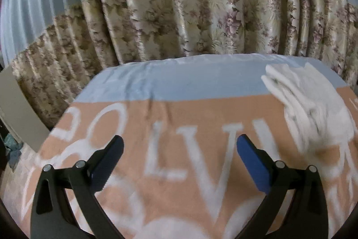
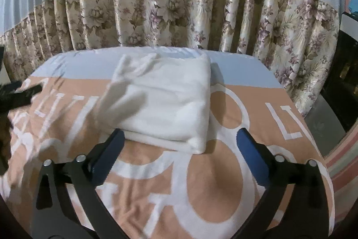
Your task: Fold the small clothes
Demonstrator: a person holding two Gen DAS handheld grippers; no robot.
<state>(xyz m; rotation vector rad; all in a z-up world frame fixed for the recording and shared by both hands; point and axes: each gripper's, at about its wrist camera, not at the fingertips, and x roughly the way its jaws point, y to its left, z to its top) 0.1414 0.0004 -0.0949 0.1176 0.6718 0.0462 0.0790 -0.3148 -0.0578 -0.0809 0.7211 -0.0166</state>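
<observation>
A white garment (image 2: 170,104) lies folded into a thick rectangle on the orange and white blanket (image 2: 219,194); its left part is blurred. In the left wrist view the garment (image 1: 313,104) lies at the right, blurred. My left gripper (image 1: 180,145) is open and empty above the blanket, left of the garment. My right gripper (image 2: 180,138) is open and empty, just in front of the garment's near edge. The left gripper (image 2: 20,93) shows as a dark blurred shape at the left edge of the right wrist view.
The blanket covers a table with a pale blue band (image 1: 179,82) at its far side. A flowered curtain (image 2: 170,10) hangs close behind. A dark cabinet (image 2: 344,82) stands to the right, and a beige panel (image 1: 18,109) to the left.
</observation>
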